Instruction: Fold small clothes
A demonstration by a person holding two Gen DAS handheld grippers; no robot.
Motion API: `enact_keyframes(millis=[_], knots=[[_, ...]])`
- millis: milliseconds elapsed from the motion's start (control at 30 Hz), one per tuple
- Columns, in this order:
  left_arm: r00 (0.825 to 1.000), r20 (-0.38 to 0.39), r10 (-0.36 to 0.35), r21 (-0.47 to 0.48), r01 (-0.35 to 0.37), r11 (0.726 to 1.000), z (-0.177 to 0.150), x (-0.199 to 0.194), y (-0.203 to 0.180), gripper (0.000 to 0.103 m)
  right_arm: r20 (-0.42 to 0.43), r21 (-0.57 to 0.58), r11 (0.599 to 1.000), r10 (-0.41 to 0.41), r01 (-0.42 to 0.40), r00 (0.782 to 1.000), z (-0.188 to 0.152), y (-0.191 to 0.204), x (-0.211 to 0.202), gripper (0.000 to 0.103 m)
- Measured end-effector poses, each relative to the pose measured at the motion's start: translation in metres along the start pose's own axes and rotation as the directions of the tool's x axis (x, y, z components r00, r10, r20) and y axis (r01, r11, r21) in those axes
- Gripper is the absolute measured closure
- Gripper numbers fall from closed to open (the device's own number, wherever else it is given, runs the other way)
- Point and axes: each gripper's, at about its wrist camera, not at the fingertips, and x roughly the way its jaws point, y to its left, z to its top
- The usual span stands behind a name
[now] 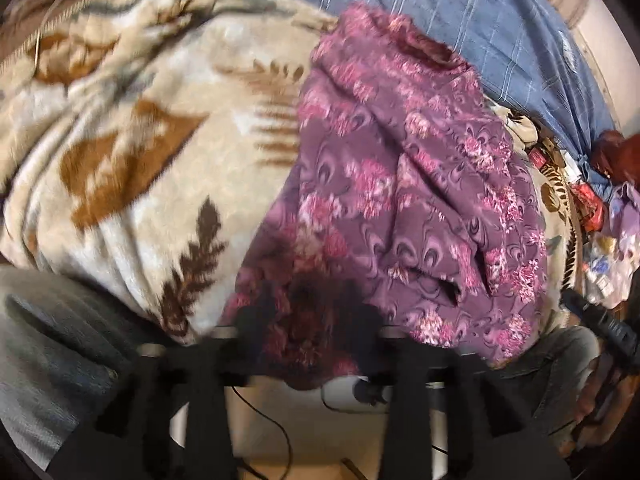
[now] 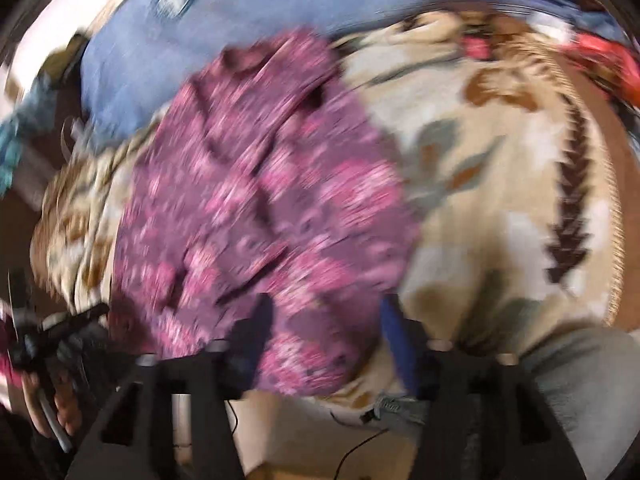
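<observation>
A purple garment with pink flowers (image 1: 400,184) lies crumpled on a beige blanket with brown leaves (image 1: 152,168); its near hem hangs over the bed's edge. My left gripper (image 1: 310,312) is open just above that hem. Cloth shows between the two black fingers, and the pads stand apart from it. The right wrist view is blurred: the same garment (image 2: 256,200) fills its middle. My right gripper (image 2: 326,320) is open over the garment's near right corner, one finger on the purple cloth and the blue-padded finger (image 2: 394,336) at its edge by the blanket (image 2: 500,200).
A blue striped sheet (image 1: 460,12) lies behind the blanket. Small packets and clutter (image 1: 592,216) sit at the far right. A grey trouser leg (image 1: 52,352) is at the lower left. A white power strip (image 1: 348,392) and cables lie on the floor below.
</observation>
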Motion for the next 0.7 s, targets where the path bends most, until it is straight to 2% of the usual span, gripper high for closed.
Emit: enact_keyframes(millis=[67,133,200,233,267,333,367,467,533,600,700], knots=[[0.999,-0.021,0.037,0.02,-0.037,0.999,0.008,0.013,-0.003,0.058,0.002,0.036,0.999,-0.018,0.018,1.0,0.006,-0.017,0.005,0.039],[0.996,-0.069,0.055,0.011,-0.054,0.998,0.012,0.03,-0.002,0.059,-0.019,0.085,0.996,-0.032,0.034,0.999,0.012,-0.033,0.019,0.053],[0.991,-0.111,0.073,0.017,-0.072,0.997,0.011,0.045,-0.001,0.063,-0.042,0.138,0.99,0.016,-0.01,0.999,0.01,-0.043,0.029,0.085],[0.991,-0.107,0.08,0.02,-0.078,0.997,0.009,0.045,-0.001,0.07,-0.051,0.173,0.983,0.063,-0.053,0.997,0.006,-0.046,0.032,0.087],[0.992,-0.089,0.085,0.018,-0.084,0.996,0.007,0.043,-0.001,0.077,-0.061,0.191,0.979,0.091,-0.078,0.994,0.001,-0.047,0.034,0.087],[0.993,-0.094,0.075,0.023,-0.073,0.997,0.005,0.043,0.0,0.087,-0.084,0.166,0.984,0.075,-0.06,0.994,-0.008,-0.045,0.035,0.087],[0.992,-0.096,0.083,0.026,-0.081,0.996,0.005,0.044,0.0,0.087,-0.093,0.154,0.987,0.068,-0.054,0.993,-0.01,-0.042,0.037,0.082],[0.991,-0.099,0.092,0.038,-0.089,0.995,0.008,0.045,-0.003,0.086,-0.142,0.113,0.991,0.093,-0.078,0.985,-0.014,-0.029,0.052,0.078],[0.991,-0.095,0.1,0.052,-0.095,0.994,0.008,0.046,-0.005,0.085,-0.137,0.093,0.99,0.115,-0.103,0.984,-0.012,-0.017,0.058,0.078],[0.99,-0.09,0.108,0.064,-0.103,0.993,0.006,0.043,-0.006,0.099,-0.126,0.022,0.992,0.122,-0.121,0.985,-0.011,0.007,0.054,0.078],[0.995,-0.061,0.08,0.039,-0.078,0.996,0.004,0.026,-0.005,0.101,-0.114,-0.087,0.981,0.163,-0.173,0.98,-0.013,0.034,0.032,0.078]])
